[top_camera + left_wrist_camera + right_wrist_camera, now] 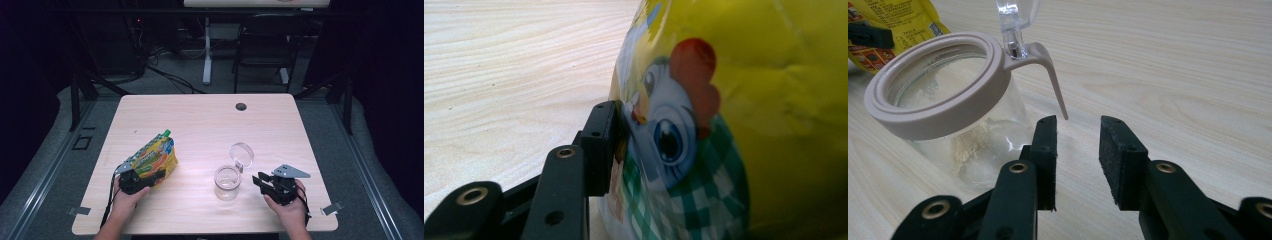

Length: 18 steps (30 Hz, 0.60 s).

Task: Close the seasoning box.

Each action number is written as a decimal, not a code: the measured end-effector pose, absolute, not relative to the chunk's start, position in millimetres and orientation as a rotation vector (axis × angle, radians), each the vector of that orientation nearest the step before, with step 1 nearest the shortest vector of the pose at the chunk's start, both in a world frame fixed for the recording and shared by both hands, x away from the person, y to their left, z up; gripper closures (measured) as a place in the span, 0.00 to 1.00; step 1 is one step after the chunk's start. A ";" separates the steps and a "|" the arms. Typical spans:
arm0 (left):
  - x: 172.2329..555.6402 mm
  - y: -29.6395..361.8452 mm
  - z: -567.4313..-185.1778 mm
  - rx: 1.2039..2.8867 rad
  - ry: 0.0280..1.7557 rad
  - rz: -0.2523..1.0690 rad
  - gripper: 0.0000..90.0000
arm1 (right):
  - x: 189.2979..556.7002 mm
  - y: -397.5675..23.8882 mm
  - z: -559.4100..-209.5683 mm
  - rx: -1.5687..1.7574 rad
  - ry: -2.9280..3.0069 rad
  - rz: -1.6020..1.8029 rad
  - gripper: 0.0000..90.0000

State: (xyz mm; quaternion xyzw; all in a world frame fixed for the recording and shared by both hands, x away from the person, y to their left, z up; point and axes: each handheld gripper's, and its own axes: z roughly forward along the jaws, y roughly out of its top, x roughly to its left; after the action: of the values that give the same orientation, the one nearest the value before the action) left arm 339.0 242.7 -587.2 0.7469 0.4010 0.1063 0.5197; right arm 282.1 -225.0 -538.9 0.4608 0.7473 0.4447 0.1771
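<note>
We see a glossy, crinkled yellow foil pouch [774, 100], a clear glass jar [973, 140] with a smooth matt beige plastic rim, and a pale matt wood-grain table [200, 120].

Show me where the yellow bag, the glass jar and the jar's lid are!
yellow bag [159, 156], high view, on its printed front.
glass jar [227, 183], high view, on its clear side wall.
lid [242, 153], high view, on the middle of the flipped-up clear disc.

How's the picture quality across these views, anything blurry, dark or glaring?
High view: the table is brightly lit with dark surroundings, and a soft glare shows near the jar. Left gripper view: the yellow pouch sits very close and looks soft. Right gripper view: the jar rim is sharp and evenly lit.
</note>
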 end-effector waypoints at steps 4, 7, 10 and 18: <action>339.0 242.7 -587.2 1.792 0.958 0.262 0.64 | 281.8 -225.3 -538.6 1.306 2.113 1.255 0.77; 339.2 243.0 -587.3 1.786 0.964 0.256 0.65 | 282.0 -225.3 -538.7 1.302 2.115 1.260 0.77; 339.7 244.0 -586.8 1.788 0.963 0.252 0.65 | 282.1 -225.4 -538.7 1.305 2.114 1.258 0.77; 339.6 244.0 -586.2 1.776 0.976 0.249 0.67 | 281.9 -225.5 -538.5 1.301 2.113 1.259 0.77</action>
State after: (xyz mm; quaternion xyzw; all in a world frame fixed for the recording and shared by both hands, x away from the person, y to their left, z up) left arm 339.6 244.0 -586.2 0.7416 0.4077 0.1040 0.5225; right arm 281.9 -225.5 -538.5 0.4602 0.7471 0.4452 0.1787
